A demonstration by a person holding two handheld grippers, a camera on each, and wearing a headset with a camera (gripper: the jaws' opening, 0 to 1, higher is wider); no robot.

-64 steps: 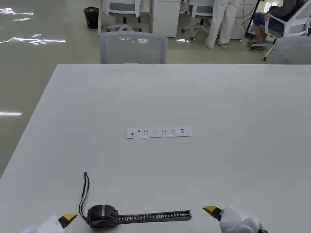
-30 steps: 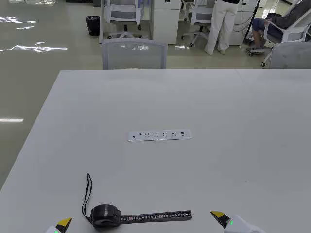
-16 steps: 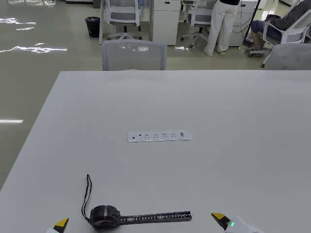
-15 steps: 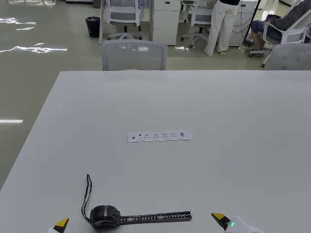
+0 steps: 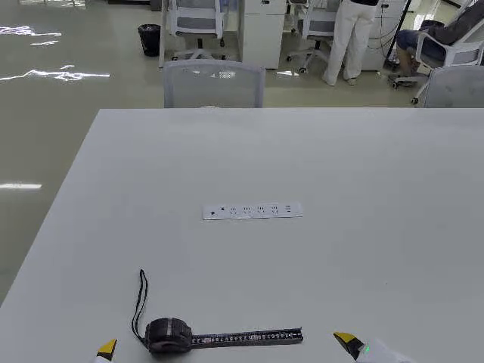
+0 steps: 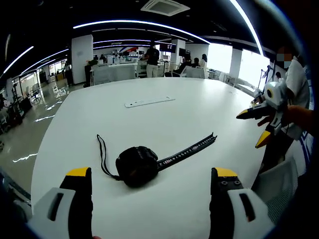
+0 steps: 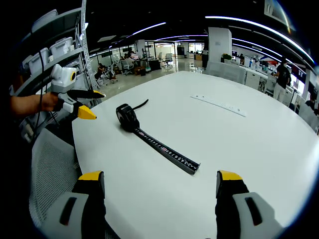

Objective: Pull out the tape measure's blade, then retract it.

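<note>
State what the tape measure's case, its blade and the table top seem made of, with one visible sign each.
Case: probably rubber-coated plastic, matt black, no glare.
Blade: likely thin coated metal, dark with pale printed marks, lying straight.
Table top: perhaps laminate, smooth white with soft sheen.

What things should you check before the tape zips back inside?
1. Blade pulled out of the tape measure case and lying flat on the table: ok.
2. Left gripper open and holding nothing: ok.
3. Right gripper open and holding nothing: ok.
4. Case in front of the left gripper's jaws, with nothing in between: ok.
5. Wrist strap lying away from the blade: ok.
6. Blade lock on or off: cannot tell.
</note>
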